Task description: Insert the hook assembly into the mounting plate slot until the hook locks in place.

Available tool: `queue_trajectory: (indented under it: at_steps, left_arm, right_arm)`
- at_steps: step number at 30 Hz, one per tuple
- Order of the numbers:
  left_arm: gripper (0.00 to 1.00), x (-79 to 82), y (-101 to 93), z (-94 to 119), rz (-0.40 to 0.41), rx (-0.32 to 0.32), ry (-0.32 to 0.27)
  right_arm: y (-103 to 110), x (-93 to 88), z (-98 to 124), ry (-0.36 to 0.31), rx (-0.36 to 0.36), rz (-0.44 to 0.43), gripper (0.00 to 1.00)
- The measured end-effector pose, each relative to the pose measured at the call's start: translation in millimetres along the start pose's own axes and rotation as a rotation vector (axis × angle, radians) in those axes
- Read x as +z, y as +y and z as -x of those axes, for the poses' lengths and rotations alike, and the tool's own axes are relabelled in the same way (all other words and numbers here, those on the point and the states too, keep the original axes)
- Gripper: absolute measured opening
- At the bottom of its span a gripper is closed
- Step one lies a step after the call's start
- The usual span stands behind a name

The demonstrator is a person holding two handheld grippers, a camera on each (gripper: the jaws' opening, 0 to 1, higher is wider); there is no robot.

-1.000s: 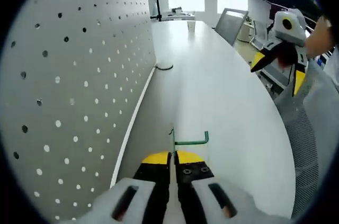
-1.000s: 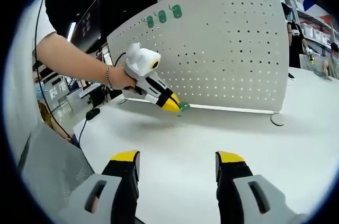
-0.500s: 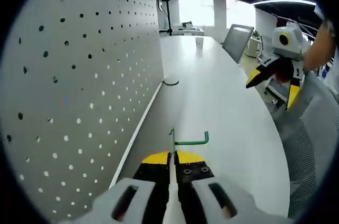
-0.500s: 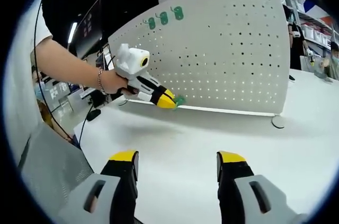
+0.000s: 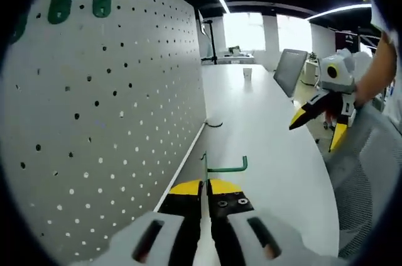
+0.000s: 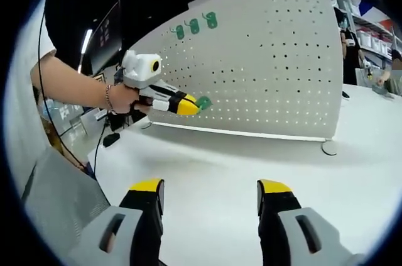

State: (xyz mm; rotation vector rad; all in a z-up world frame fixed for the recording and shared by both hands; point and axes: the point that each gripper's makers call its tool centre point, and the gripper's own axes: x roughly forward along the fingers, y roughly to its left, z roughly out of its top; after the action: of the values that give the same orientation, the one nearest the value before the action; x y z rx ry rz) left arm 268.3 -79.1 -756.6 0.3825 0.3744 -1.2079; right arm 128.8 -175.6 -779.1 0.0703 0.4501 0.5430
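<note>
My left gripper [image 5: 205,185] is shut on a green hook assembly [image 5: 221,166], whose thin plate stands up between the jaws and whose wire arm juts to the right. The white pegboard mounting plate [image 5: 107,121] rises just to its left. In the right gripper view the left gripper [image 6: 186,107] holds the green hook [image 6: 203,102] up in front of the pegboard [image 6: 276,65], a short way off it. My right gripper [image 6: 210,197] hangs open over the white table with nothing between its jaws; it also appears as the right gripper [image 5: 317,118] in the left gripper view.
Three green hooks [image 6: 193,25] hang at the pegboard's upper left corner, seen also as hooks [image 5: 81,2]. The long white table [image 5: 264,127] carries a small cup [image 5: 246,72] far off. A grey mesh chair [image 6: 56,197] stands at the near left. The pegboard foot [image 6: 326,147] rests on the table.
The left gripper has risen with the hook, from near the table surface to mid-height in front of the pegboard. The right gripper has stayed put and open.
</note>
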Motion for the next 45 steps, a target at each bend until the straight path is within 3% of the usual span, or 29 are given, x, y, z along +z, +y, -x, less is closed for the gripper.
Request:
queue_trajectory:
  at_steps: [16, 29, 45]
  left_arm:
    - [0.03, 16.5, -7.1, 35.4, 0.011, 0.091, -0.109]
    - [0.03, 44.8, -4.2, 79.7, 0.024, 0.183, -0.228]
    - [0.03, 71.8, -23.2, 121.3, 0.093, 0.23, -0.369]
  right_arm:
    - [3.8, 2.1, -0.2, -0.005, 0.011, 0.011, 0.58]
    - [4.4, 2.6, 0.2, -0.01, 0.013, 0.007, 0.57]
    - [4.9, 3.0, 0.8, -0.012, 0.015, 0.005, 0.57]
